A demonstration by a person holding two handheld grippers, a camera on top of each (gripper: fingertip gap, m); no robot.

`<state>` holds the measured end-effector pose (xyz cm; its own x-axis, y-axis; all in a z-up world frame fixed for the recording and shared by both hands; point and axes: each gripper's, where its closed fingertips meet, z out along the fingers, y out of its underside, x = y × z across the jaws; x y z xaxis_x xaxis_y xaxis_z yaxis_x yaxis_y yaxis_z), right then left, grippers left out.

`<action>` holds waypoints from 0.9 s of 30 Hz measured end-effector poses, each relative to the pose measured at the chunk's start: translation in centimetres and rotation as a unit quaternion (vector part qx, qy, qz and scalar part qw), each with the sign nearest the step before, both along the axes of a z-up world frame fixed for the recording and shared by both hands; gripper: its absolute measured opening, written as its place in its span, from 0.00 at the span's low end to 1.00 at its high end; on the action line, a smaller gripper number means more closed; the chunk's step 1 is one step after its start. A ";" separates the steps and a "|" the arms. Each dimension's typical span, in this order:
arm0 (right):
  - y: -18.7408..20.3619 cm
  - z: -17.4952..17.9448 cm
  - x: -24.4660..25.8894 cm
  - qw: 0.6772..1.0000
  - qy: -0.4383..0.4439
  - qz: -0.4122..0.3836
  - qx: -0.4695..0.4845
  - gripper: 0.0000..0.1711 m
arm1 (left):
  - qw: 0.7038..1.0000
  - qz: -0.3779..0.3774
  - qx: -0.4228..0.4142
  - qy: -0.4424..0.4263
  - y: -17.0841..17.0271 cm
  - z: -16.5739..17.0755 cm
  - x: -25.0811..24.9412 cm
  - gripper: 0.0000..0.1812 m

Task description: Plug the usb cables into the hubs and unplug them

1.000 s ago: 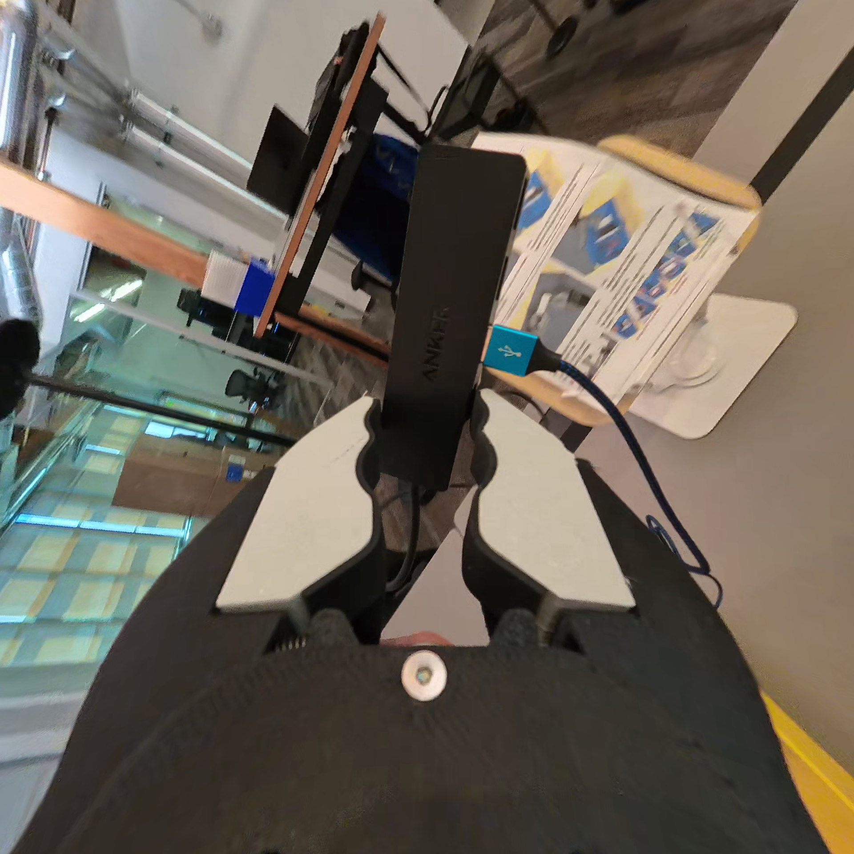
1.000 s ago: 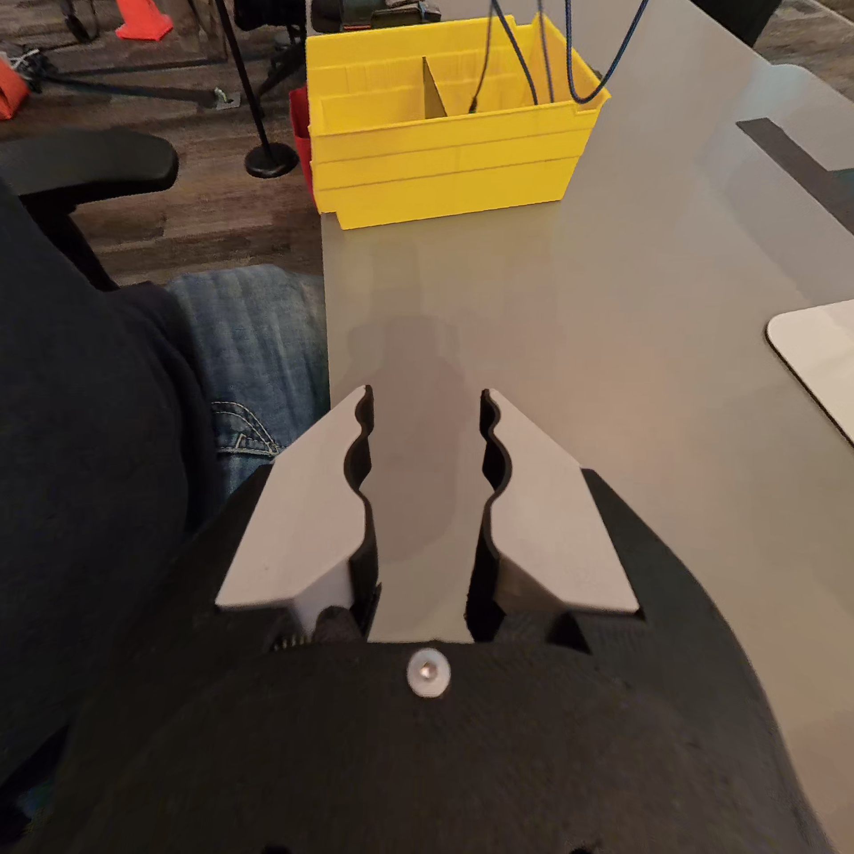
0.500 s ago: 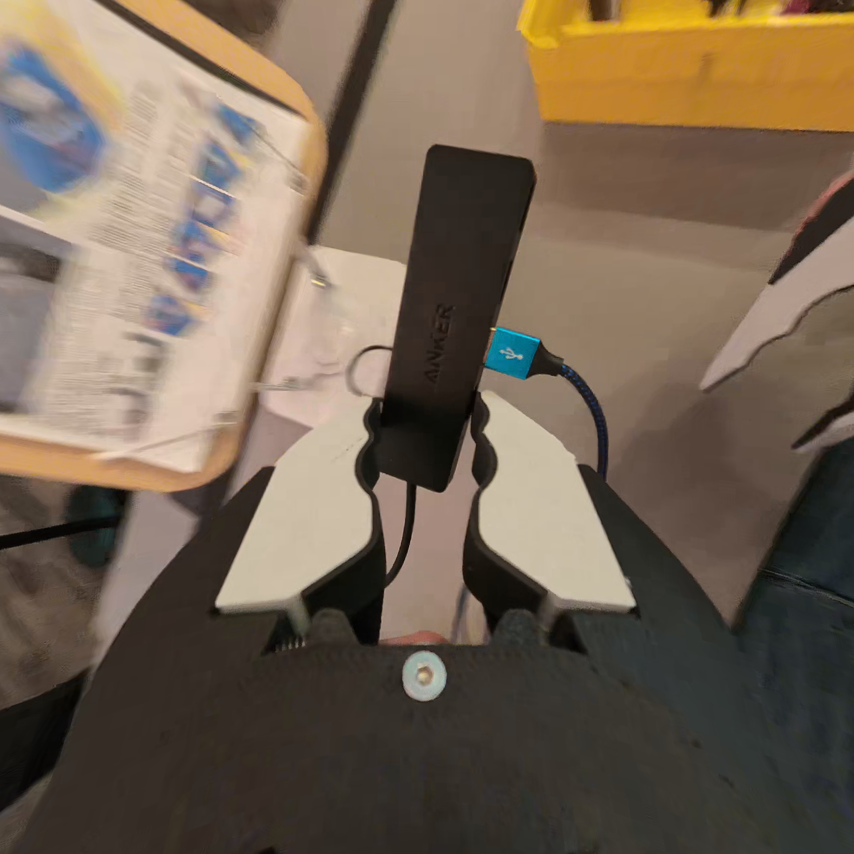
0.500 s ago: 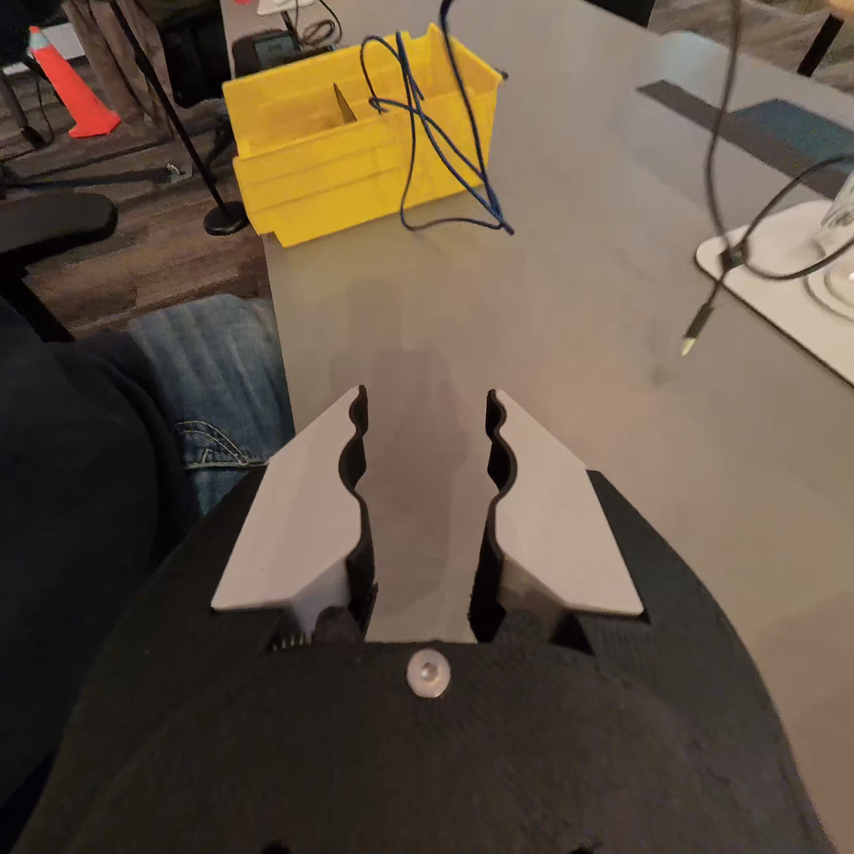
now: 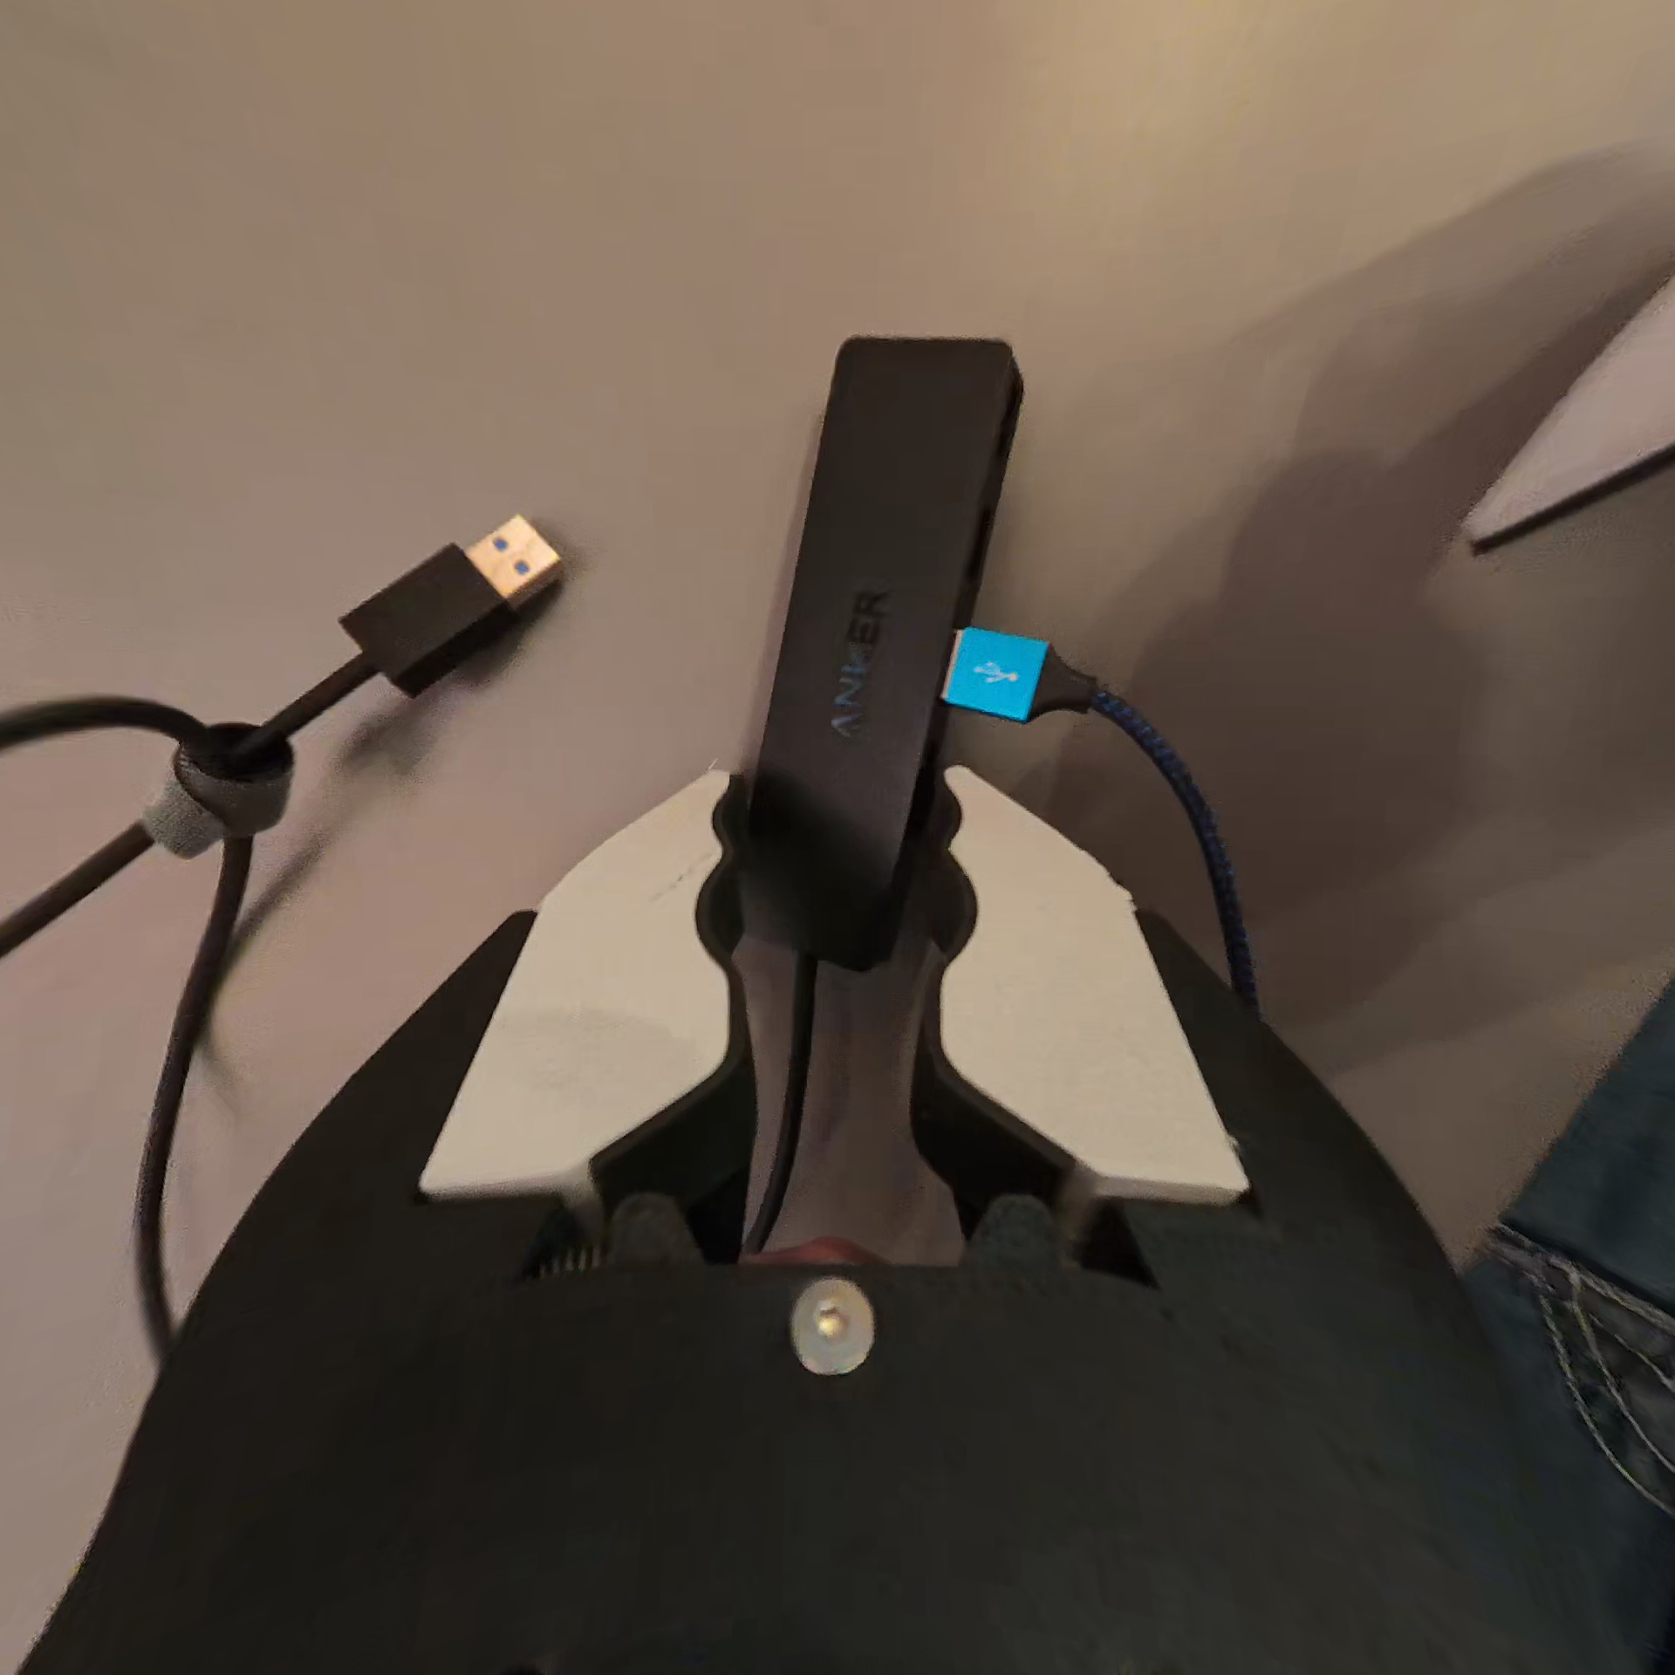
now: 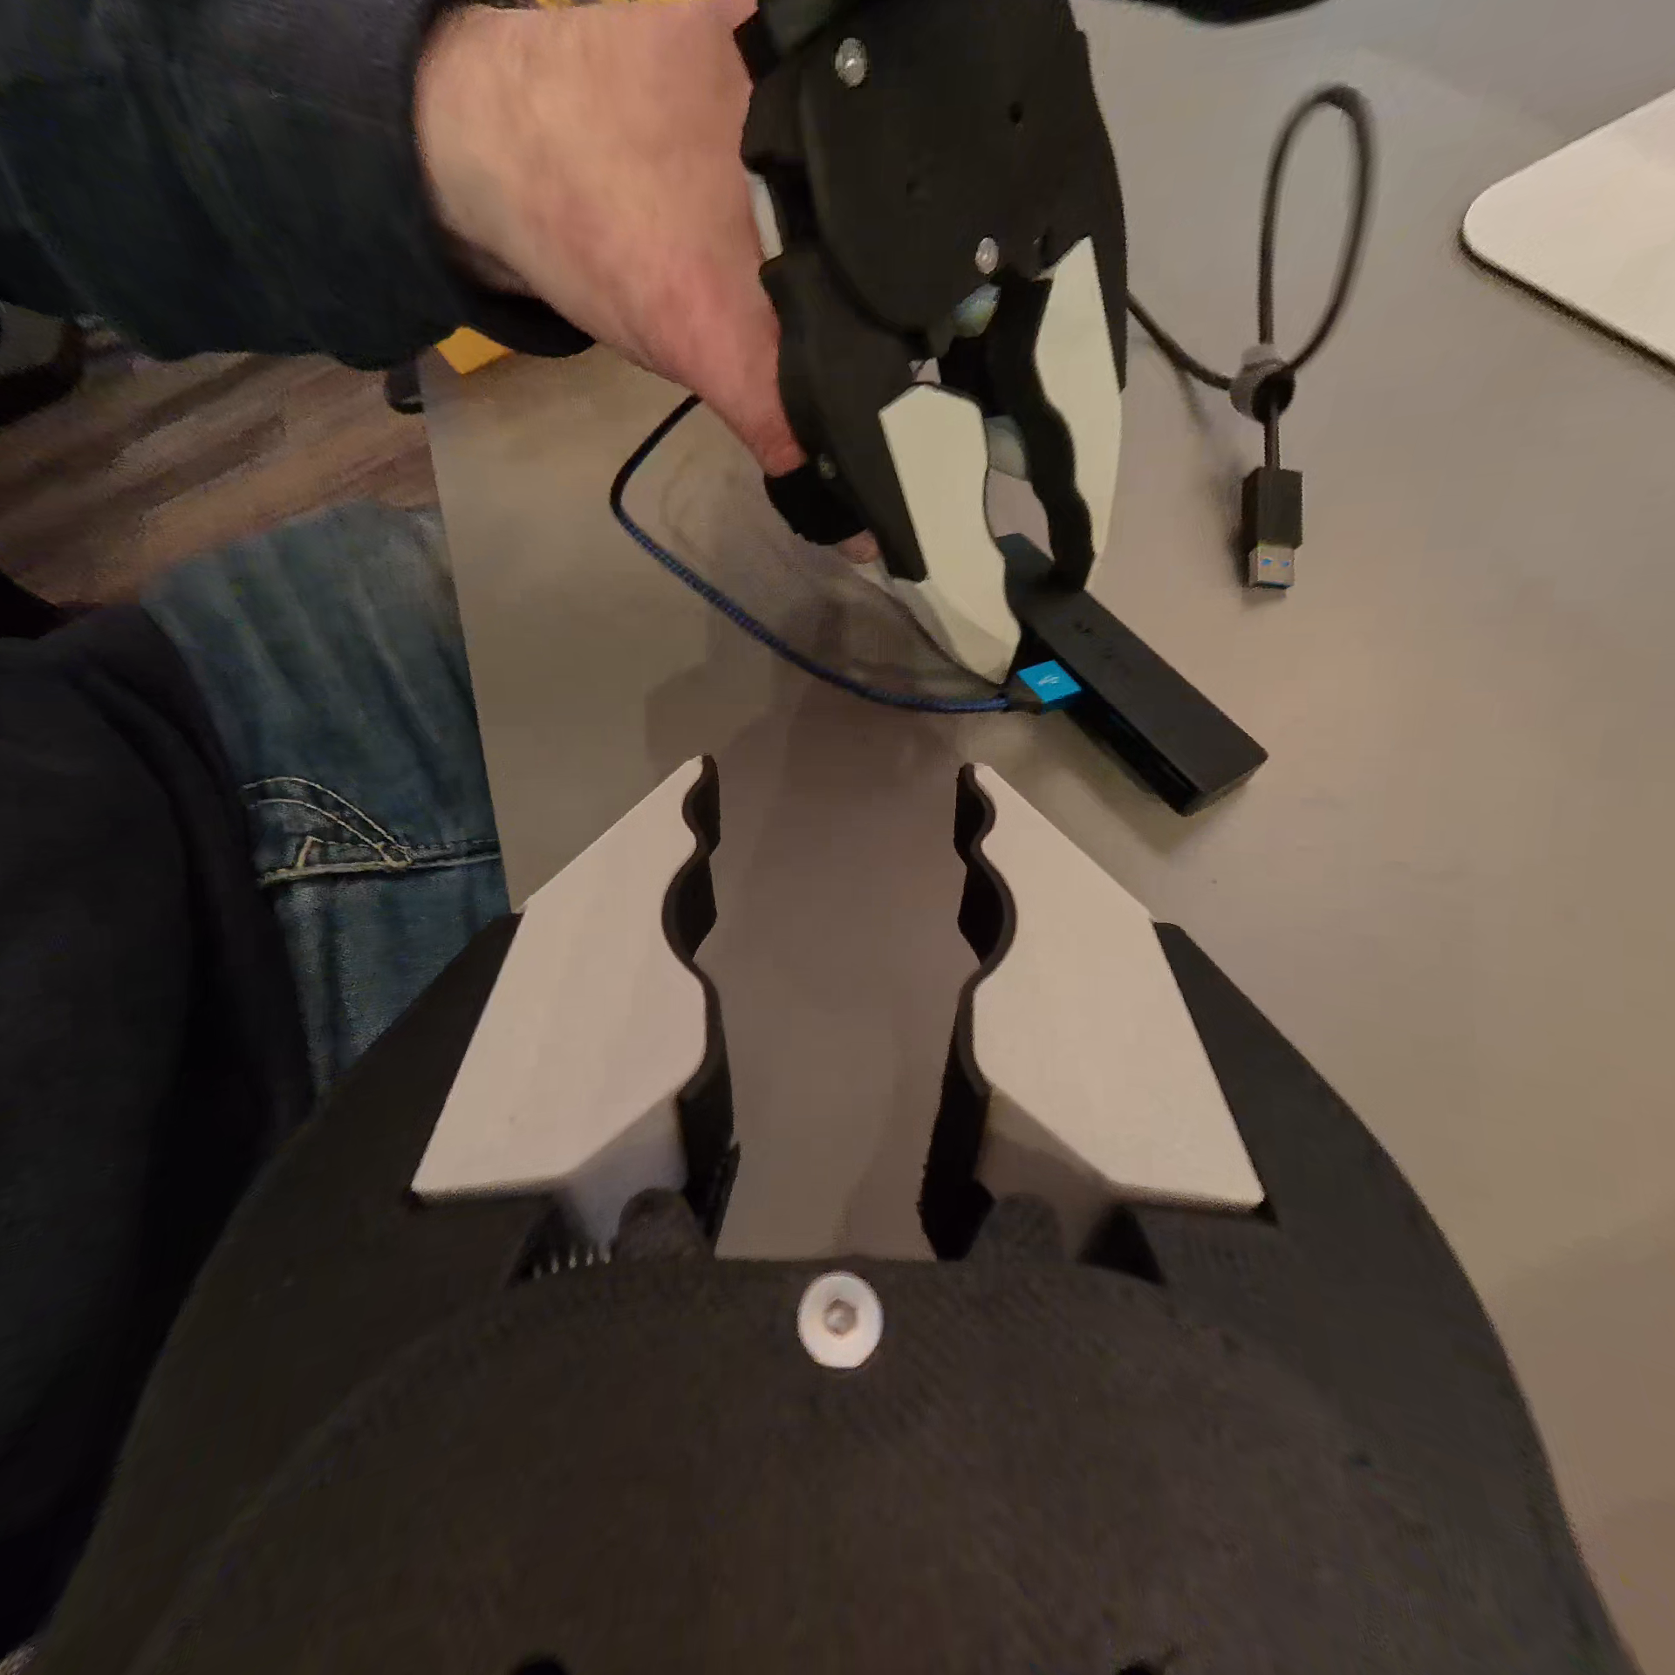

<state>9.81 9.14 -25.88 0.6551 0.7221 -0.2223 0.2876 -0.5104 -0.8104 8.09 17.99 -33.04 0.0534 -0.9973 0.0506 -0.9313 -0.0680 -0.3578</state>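
1. In the left wrist view the left gripper (image 5: 834, 852) fills the lower half of the frame, its two fingers pinching the near end of a black hub (image 5: 884, 634).
2. The hub runs from frame centre toward the upper middle, over the grey table (image 5: 363, 272).
3. A blue plug (image 5: 995, 674) sits in a port on the hub's right side, just above the right finger; its braided blue cable (image 5: 1196, 834) curves down the right side and goes behind the gripper body.
4. The hub's own black lead (image 5: 784, 1069) leaves its near end and drops between the fingers.
5. At mid left a loose black plug (image 5: 449, 603) with a metal tip lies on the table, apart from the hub; its cord is looped and bound by a grey strap (image 5: 213, 802).
6. In the right wrist view the right gripper (image 6: 838, 779) sits low in the frame, fingers spread with nothing between them, only bare table showing in the gap.
7. Above it, at upper centre, a hand (image 6: 616, 199) holds the left gripper, which points down onto the hub at centre right; the hub's far end appears to touch the table.
8. The blue plug shows at frame centre, just beyond the right gripper's tips but apart from them.
9. A white pad (image 6: 1586, 227) shows at the upper right edge; jeans (image 6: 363, 725) are at mid left.
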 end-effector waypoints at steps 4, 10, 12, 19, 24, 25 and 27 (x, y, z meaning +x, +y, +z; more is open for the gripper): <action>0.3 -1.4 -0.3 1.000 -0.002 0.003 -0.012 0.30 | 0.999 -0.004 -0.018 -0.039 -1.1 1.1 0.4 0.24; 0.1 -1.5 -0.2 1.000 0.008 0.001 -0.008 0.30 | 0.994 -0.023 0.067 -0.078 0.3 10.0 -2.9 0.41; 0.0 -1.3 -0.1 1.000 0.014 0.001 -0.003 0.29 | 0.990 0.011 0.120 -0.078 2.8 14.3 -6.8 0.40; 0.2 -0.4 -0.8 0.999 0.030 0.011 0.004 0.29 | 0.975 0.153 0.139 0.082 13.5 14.5 -28.8 0.43; -0.2 0.0 -1.8 0.999 0.024 0.024 -0.003 0.29 | 0.978 0.134 0.066 0.148 14.4 7.7 -33.3 0.51; -0.3 0.1 -2.0 0.999 0.023 0.027 -0.005 0.29 | 0.975 0.126 0.066 0.172 14.8 6.6 -33.8 0.52; -0.6 0.4 -2.6 0.999 0.015 0.036 -0.008 0.29 | 0.973 0.129 0.046 0.186 15.4 5.0 -33.7 0.48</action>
